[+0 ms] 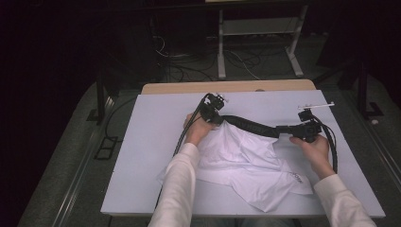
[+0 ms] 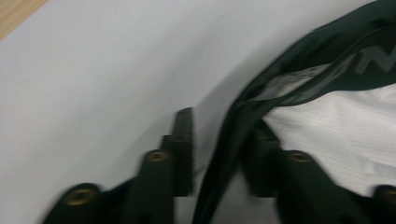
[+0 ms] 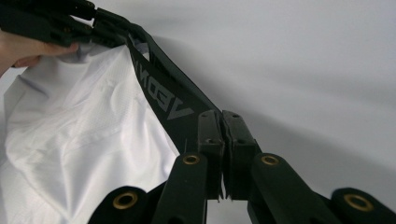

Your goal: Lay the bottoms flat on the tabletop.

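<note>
While the black waistband (image 1: 250,125) of the white shorts (image 1: 246,161) runs taut across the desk (image 1: 151,142), we see its long axis lying from hand to hand, left end near the desk's far edge. Our right gripper (image 3: 222,122) has its fingers pinched tight on the right end. Our left gripper (image 2: 219,140) has its fingers spread, the band passing loose between them, so the left hand is the one to re-grip.

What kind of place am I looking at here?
Probably a lab or recording workspace: a white-topped table in a dark room, loose cables on the floor behind it, and a metal frame stand.
</note>
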Tool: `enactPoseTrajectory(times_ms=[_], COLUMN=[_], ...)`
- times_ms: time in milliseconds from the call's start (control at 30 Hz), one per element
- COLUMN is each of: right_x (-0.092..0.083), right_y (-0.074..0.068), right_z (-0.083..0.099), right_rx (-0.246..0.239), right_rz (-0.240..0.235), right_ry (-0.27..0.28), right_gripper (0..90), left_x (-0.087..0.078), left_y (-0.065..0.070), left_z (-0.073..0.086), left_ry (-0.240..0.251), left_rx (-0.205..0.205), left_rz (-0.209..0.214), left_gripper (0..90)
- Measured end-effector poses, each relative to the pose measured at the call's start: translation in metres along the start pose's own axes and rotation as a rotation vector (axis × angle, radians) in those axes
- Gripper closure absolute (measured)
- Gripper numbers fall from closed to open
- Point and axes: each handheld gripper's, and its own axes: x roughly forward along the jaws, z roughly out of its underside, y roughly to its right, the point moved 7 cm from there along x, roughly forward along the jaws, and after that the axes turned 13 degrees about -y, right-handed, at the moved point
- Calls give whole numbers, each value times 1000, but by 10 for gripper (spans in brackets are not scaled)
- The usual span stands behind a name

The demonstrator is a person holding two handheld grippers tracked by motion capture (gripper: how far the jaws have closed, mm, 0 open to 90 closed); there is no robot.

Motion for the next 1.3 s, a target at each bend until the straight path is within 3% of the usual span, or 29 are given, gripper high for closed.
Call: enactPoseTrajectory(times_ms=[100,233,467,667,767,1000,1100,1200,1233,1300], right_x=[1,2,1,-2,-4,-6,-6,-5,-5,-5], right_y=[7,11,7,10,15,19,19,19,19,20], right_z=[0,0,-1,-1,0,2,2,3,3,4], right_rx=[21,35,27,32,47,63,64,67,68,71], right_rz=[-7,-9,-14,3,9,8,9,7,5,3], right_ry=[3,6,12,13,16,20,19,17,17,14], right_gripper=[861,860,860,861,861,861,861,861,860,861], left_x=[-3,-15,-31,-44,-49,-57,-55,-49,-47,-44], left_y=[-3,-7,-13,-35,-48,-64,-68,-70,-70,-65], left_z=[4,11,21,33,44,65,68,68,67,63], left_ry=[31,52,29,49,80,161,204,222,235,274], left_rx=[-21,-47,-19,-100,-170,-282,-316,-340,-349,-364], left_rz=[-1,42,-15,-51,-17,76,135,165,186,280], left_gripper=[532,464,437,475,481,472,472,472,471,460])
